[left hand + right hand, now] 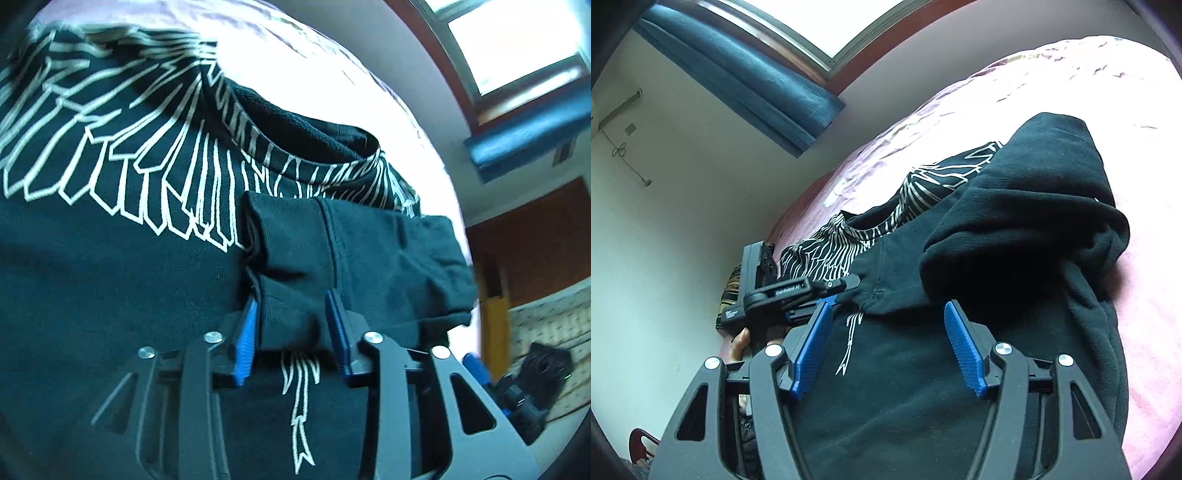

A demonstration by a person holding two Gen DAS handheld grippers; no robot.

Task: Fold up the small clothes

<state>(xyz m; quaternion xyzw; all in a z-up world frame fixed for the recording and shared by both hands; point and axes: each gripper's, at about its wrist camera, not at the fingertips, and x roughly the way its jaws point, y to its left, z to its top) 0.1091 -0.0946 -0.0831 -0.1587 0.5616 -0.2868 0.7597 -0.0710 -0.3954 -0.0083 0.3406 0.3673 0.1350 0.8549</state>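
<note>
A black sweatshirt [92,266] with a white feather print lies spread on the pink bed cover [1108,85]. One black sleeve [369,251] is folded across its front. My left gripper [291,302] is shut on the sleeve's cuff, and bunched cloth fills the gap between its blue pads [245,332]. In the right wrist view the left gripper [851,285] comes in from the left and pinches that cuff [882,299]. My right gripper [886,310] hangs open just above the sweatshirt's front [905,387], and its pads touch no cloth. A thick black fold [1034,221] is heaped at the upper right.
A white wall [683,203] runs close along the bed's left side, under a window with a blue curtain [746,81]. A hand [738,347] holds the left gripper's handle. Past the bed's edge are a brown door [535,243] and a black object [546,362] on patterned cloth.
</note>
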